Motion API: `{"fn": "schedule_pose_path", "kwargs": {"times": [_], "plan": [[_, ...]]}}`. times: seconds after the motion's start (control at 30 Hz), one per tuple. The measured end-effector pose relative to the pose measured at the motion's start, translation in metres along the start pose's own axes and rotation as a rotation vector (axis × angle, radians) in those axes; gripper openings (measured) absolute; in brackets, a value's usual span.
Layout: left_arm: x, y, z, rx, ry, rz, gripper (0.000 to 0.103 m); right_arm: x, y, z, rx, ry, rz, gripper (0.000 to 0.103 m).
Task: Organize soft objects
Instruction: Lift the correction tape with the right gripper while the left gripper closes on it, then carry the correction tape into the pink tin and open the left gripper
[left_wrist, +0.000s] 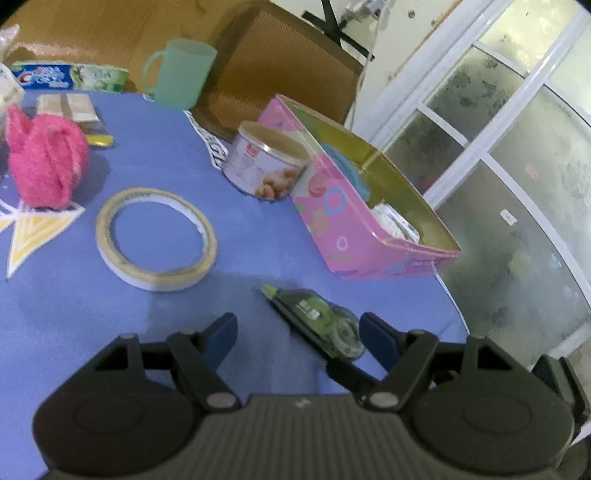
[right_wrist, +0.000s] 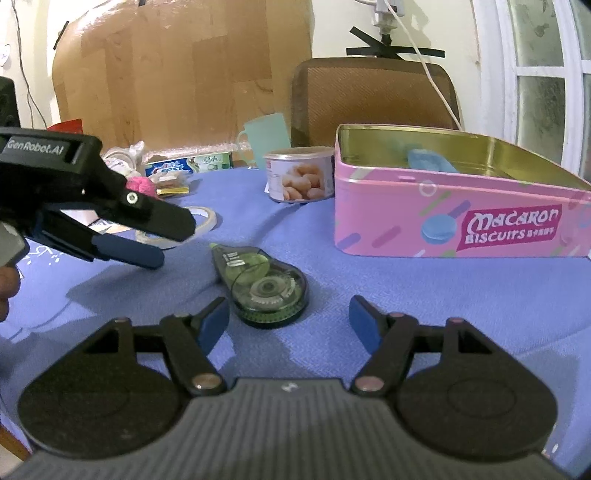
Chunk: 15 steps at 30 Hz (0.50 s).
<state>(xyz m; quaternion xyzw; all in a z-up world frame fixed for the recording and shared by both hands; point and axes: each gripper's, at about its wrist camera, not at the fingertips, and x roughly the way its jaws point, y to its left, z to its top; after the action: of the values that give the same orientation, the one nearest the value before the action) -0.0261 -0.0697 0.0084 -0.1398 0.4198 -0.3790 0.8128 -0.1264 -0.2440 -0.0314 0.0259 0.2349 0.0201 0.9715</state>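
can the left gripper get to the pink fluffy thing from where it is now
Probably yes. The left gripper is open and empty, and the pink puff sits in the open on the blue cloth. Only the flat tape roll lies near the path.

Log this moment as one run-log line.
left gripper: open, empty | right gripper: open, empty | pink fluffy ball: on table, untouched | pink tin: open, blue item inside
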Motion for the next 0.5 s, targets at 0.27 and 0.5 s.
{"fn": "schedule_pose_path", "kwargs": {"times": [0.27,0.5], "plan": [[0.028,-0.015,0.004,-0.016,0.068,-0.033,0.075,0.015,0.004,0.009,-0.054,0.006,0.023,0.074],[0.039,-0.024,0.008,0.001,0.035,0.006,0.057,0.017,0.024,0.008,-0.153,-0.025,0.006,0.051]]}}
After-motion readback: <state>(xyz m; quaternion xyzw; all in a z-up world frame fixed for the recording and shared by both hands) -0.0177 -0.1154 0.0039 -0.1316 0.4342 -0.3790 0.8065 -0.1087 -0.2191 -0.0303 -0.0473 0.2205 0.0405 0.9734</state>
